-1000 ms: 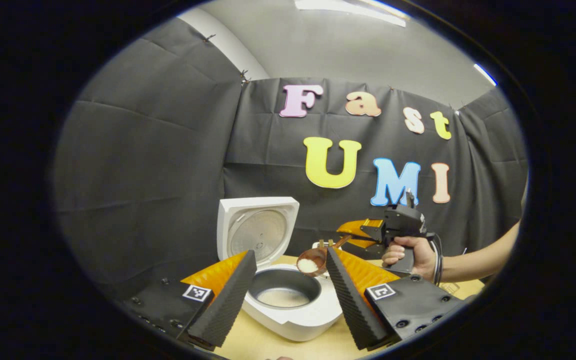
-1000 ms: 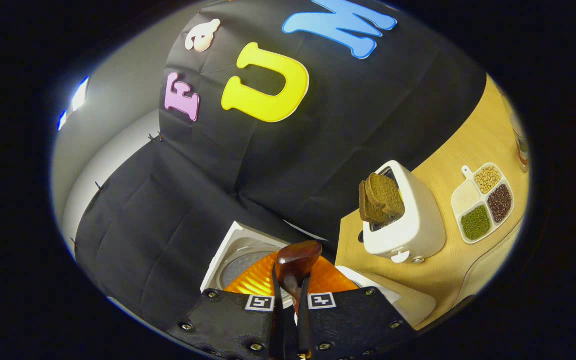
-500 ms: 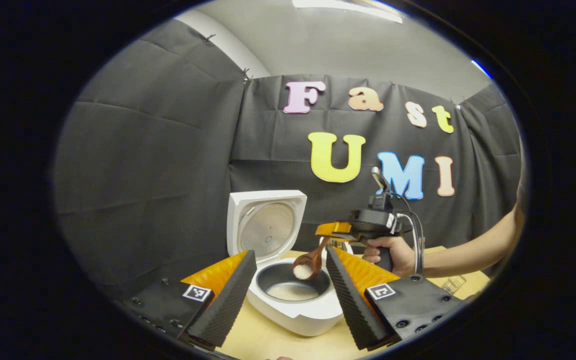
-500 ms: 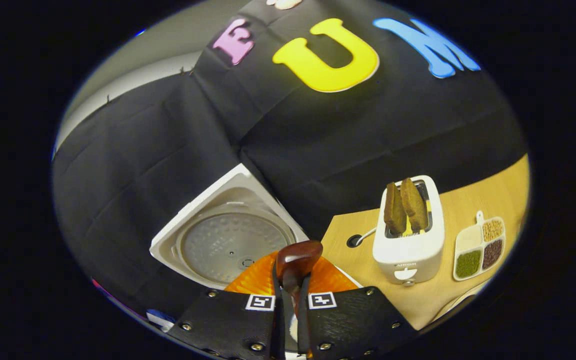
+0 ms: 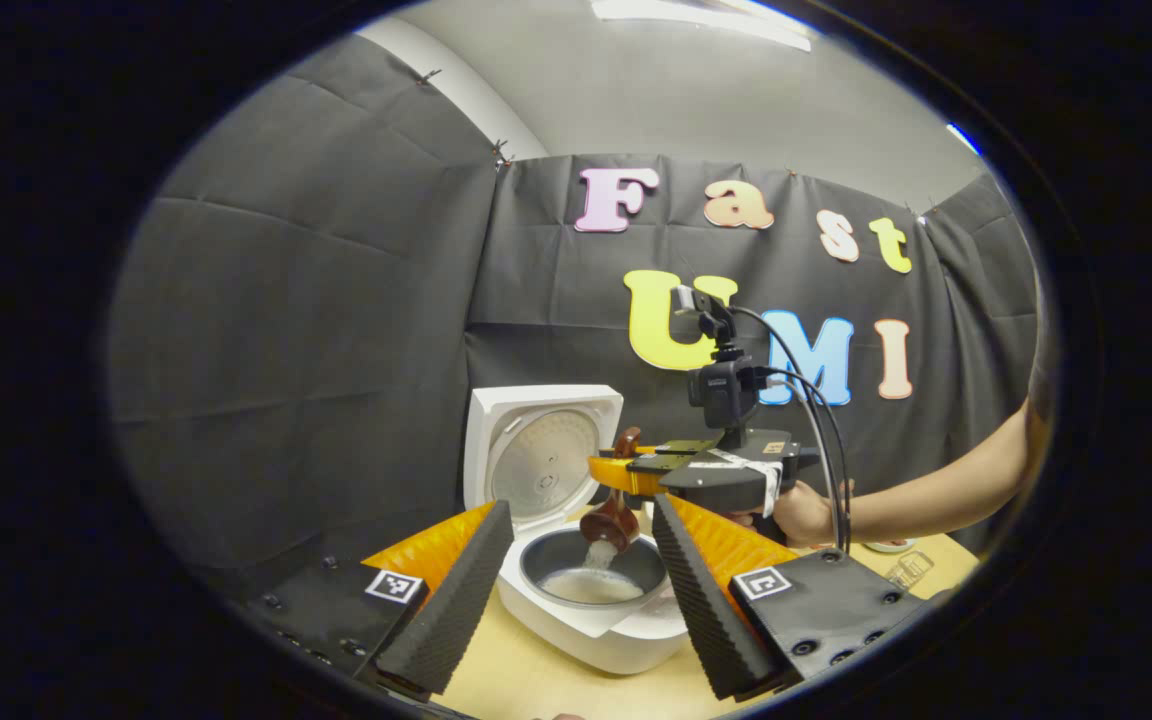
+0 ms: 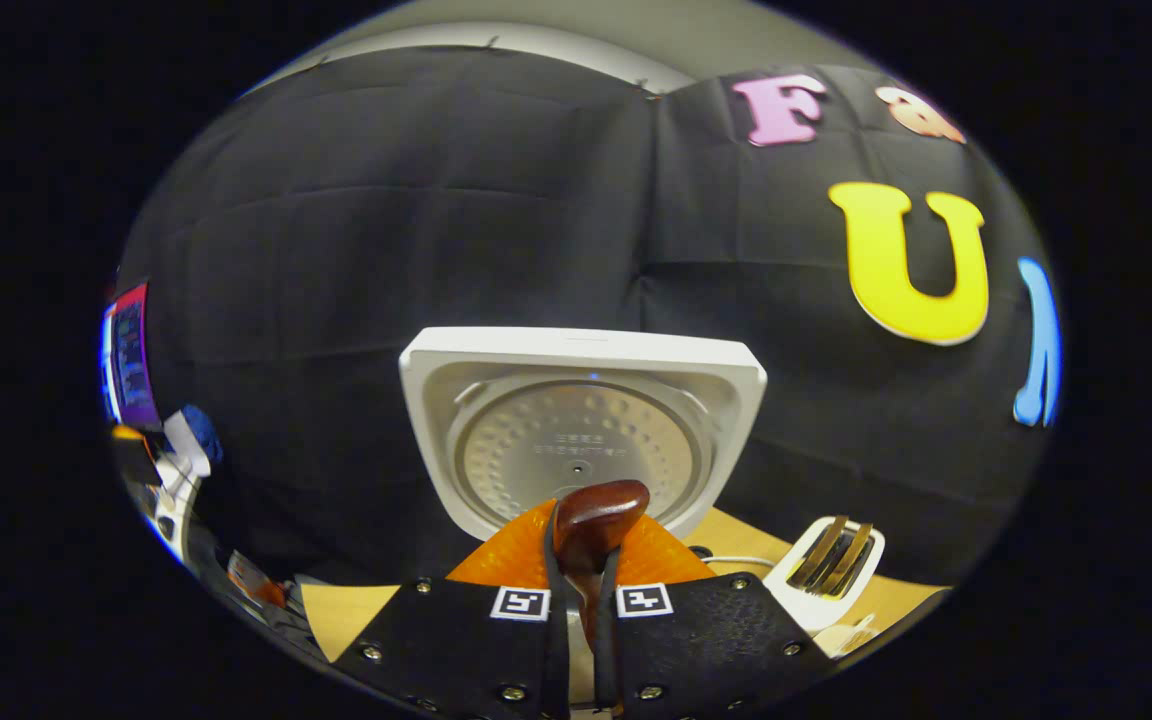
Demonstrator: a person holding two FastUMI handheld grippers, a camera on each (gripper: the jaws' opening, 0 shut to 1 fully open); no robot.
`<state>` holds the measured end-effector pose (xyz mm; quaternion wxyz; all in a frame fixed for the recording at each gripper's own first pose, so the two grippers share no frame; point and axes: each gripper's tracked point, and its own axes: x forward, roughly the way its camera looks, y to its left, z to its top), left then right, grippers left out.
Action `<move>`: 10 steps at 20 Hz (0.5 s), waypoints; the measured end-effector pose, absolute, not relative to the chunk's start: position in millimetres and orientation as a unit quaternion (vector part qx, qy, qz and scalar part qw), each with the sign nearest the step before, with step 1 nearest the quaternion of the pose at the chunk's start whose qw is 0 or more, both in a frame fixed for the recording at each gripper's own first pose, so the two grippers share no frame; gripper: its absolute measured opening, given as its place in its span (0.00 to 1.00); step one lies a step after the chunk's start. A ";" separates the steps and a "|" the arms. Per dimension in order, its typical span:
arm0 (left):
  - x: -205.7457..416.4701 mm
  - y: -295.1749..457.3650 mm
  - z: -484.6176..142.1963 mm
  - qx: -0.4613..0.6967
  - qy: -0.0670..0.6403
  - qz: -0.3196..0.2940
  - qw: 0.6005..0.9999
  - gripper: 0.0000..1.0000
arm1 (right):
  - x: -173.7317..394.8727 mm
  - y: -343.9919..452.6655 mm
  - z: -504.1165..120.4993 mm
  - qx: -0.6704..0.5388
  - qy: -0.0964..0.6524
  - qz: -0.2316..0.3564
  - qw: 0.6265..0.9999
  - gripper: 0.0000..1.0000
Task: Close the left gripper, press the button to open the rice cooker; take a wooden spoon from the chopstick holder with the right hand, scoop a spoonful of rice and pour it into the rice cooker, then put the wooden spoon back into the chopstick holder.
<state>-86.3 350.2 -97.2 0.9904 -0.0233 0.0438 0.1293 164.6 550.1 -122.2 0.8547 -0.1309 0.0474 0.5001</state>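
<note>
The white rice cooker (image 5: 626, 640) stands on the table with its lid (image 5: 541, 450) raised upright; its inner pot (image 5: 591, 572) holds some rice. Over the pot hangs the wooden spoon (image 5: 608, 522), bowl tipped down, with white rice (image 5: 596, 553) streaming from it into the pot. My right gripper (image 5: 626, 472), held by a hand (image 5: 801, 515), is shut on the spoon's handle. In the right gripper view the gripper (image 6: 581, 575) clamps the handle (image 6: 594, 515), facing the lid (image 6: 581, 440). My left gripper (image 5: 576, 590) stands open in front of the cooker, holding nothing.
A white toaster (image 6: 826, 572) with bread slices in it stands on the wooden table (image 6: 336, 612) to the right of the cooker. A person's forearm (image 5: 946, 490) reaches in from the right. Table surface (image 5: 526, 685) lies in front of the cooker.
The right gripper has risen and rolled over above the pot, tipping the spoon from level to bowl-down, and rice now falls into the pot. The left gripper has stayed open and still.
</note>
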 end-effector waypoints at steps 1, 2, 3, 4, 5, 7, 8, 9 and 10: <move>-86.3 351.1 -96.6 -0.024 0.044 0.130 0.990 0.97 | 156.8 552.3 -119.6 -0.151 0.031 0.509 0.847 0.10; -87.2 351.9 -97.8 -0.023 0.044 0.131 0.990 0.97 | 148.3 552.9 -114.9 -0.169 0.015 0.515 0.840 0.10; -88.2 353.0 -97.0 -0.021 0.044 0.132 0.990 0.98 | 145.0 553.8 -112.8 -0.189 -0.004 0.519 0.834 0.10; -90.2 352.4 -97.4 -0.017 0.043 0.132 0.990 0.98 | 138.5 553.1 -108.9 -0.206 -0.019 0.521 0.828 0.10; -90.6 352.4 -96.3 -0.015 0.043 0.133 0.990 0.96 | 131.4 553.5 -103.0 -0.212 -0.027 0.525 0.824 0.10; -93.9 351.3 -97.4 -0.014 0.047 0.133 0.990 0.97 | 125.8 547.7 -90.4 -0.189 -0.014 0.528 0.828 0.10; -95.3 349.6 -97.4 -0.014 0.047 0.133 0.990 0.97 | 136.3 546.6 -90.4 -0.169 -0.003 0.523 0.836 0.10; -96.3 348.1 -96.1 -0.015 0.047 0.132 0.990 0.97 | 142.5 543.7 -87.9 -0.142 0.011 0.515 0.845 0.10; -96.1 346.1 -94.5 -0.016 0.046 0.131 0.990 0.97 | 148.1 540.3 -86.7 -0.108 0.027 0.507 0.855 0.10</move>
